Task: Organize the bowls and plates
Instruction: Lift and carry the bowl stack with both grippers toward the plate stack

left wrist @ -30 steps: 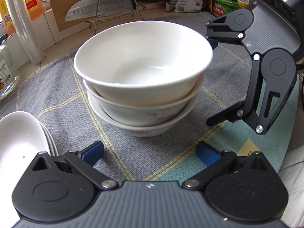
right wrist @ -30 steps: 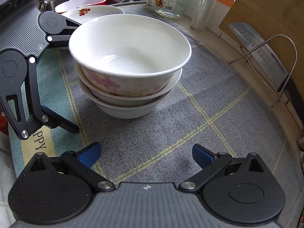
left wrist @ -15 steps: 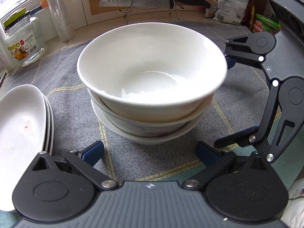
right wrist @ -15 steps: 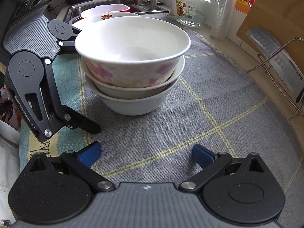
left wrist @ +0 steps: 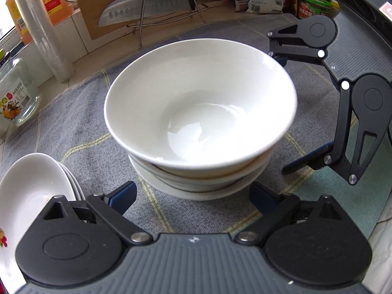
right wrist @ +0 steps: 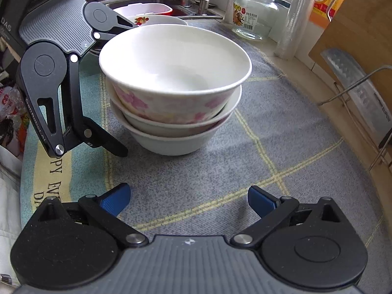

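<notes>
White ceramic bowls, stack of three [left wrist: 201, 132], on grey woven mat [left wrist: 73, 127] on counter, dead ahead between my claws. Left claw [left wrist: 193, 194] nearer, closing, nothing gripped; right claw [right wrist: 188, 197] apart, empty.

You have three bowls nested in one upright stack [left wrist: 201, 147] on the grey mat. The top bowl [right wrist: 175, 73] is white inside, with pink flowers on its outer wall, and sits slightly tilted in the one below. To the stack's left, a pile of shallow white plates [left wrist: 31, 196] lies flat, apart from the bowls.
</notes>
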